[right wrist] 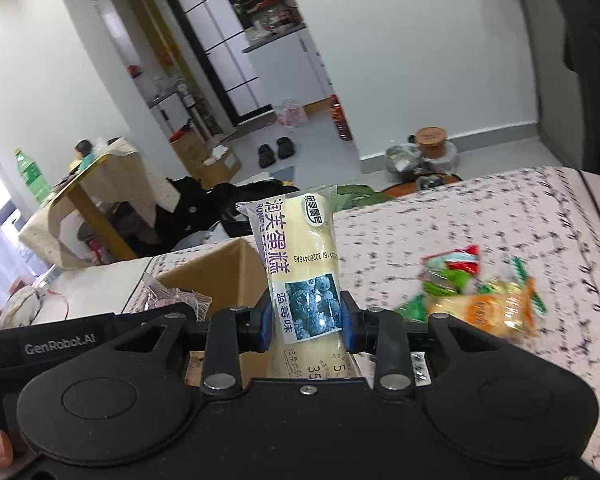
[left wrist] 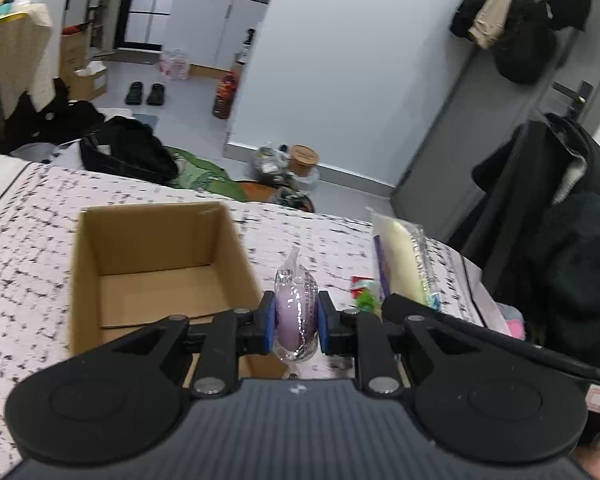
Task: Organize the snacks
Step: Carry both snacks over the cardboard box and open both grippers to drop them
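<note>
1. Patterned bedspread (left wrist: 28, 240) carries our open cardboard box (left wrist: 156, 272).
2. Right of the box, our left gripper (left wrist: 297, 318) clamps a pink wrapped snack (left wrist: 296, 312), long axis pointing away.
3. Our right gripper (right wrist: 305, 318) pinches a yellow cake packet (right wrist: 300, 264) upright beside the box.
4. Only the right view shows the loose snacks (right wrist: 480, 292) clearly.

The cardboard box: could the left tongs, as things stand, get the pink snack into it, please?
Probably yes. The cardboard box is open-topped and looks empty, just left of the left tongs, which grip the pink snack; nothing lies between them.
</note>
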`<state>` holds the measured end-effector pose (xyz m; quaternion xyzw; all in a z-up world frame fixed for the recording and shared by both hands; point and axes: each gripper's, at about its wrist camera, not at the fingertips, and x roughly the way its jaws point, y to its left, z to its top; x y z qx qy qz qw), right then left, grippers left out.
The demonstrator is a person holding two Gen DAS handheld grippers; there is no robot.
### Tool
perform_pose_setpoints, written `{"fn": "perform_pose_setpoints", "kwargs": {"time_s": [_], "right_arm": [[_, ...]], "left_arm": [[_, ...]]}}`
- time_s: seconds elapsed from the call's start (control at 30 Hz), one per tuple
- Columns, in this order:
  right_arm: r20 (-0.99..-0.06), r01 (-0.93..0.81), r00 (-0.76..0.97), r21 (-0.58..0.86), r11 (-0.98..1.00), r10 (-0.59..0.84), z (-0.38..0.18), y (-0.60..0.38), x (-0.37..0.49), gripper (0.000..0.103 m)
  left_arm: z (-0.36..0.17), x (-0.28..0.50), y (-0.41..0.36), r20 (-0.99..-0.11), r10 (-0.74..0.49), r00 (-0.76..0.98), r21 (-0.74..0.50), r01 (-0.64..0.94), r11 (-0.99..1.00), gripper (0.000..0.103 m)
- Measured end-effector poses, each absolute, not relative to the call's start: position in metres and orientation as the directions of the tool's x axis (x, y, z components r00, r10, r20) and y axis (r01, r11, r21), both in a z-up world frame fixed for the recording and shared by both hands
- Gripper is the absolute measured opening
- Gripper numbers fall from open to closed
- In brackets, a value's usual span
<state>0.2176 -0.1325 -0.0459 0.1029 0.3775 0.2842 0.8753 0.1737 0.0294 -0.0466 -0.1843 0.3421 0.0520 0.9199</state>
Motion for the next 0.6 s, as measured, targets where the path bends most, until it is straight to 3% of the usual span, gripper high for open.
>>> {"fn": "perform_pose_setpoints", "kwargs": {"time_s": [0.5, 0.6], "right_arm": [[-0.601, -0.505, 0.470, 0.417, 0.755, 0.647, -0.054, -0.075, 0.219, 0.031], [-0.601, -0.513, 0.460, 0.421, 0.748, 0.654, -0.057, -0.068, 0.218, 0.031]], "left_arm": [[-0.070, 0.170, 0.072, -0.703, 0.088, 0.706, -0.243, -0.355, 0.903, 0.020], [-0.067, 0.169, 0.074, -0.694, 0.117, 0.710, -0.217, -0.361, 0.907, 0.024]]}}
